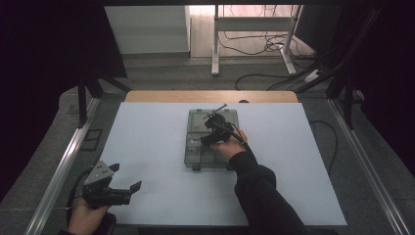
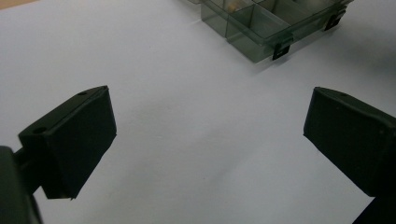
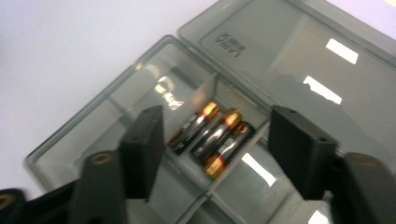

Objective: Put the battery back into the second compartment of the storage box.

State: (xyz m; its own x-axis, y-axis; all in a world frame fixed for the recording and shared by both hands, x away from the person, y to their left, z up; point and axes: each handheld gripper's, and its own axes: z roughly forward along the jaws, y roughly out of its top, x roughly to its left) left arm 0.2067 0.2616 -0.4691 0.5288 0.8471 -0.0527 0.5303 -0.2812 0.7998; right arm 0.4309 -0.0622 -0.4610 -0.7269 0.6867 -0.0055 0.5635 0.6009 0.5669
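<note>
The right tool point(image 3: 212, 140) is hovering wide open over 3 batteries point(image 3: 212, 137) lying between its jaws in the open organizer box point(image 1: 195, 147); closing off-centre risks pinching the divider. The left tool point(image 1: 125, 178) is waiting wide over the bench point(image 1: 161, 147).

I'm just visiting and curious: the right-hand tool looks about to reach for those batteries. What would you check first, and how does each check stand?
1. Lid of the smoky transparent plastic compartment box open: ok.
2. Three black-and-copper cylindrical batteries visible in one compartment: ok.
3. Right tool open, jaws either side of the batteries: ok.
4. Right tool holding nothing: ok.
5. Left tool open, away from the box: ok.
6. Whether the jaws fit inside that compartment: cannot tell.
</note>
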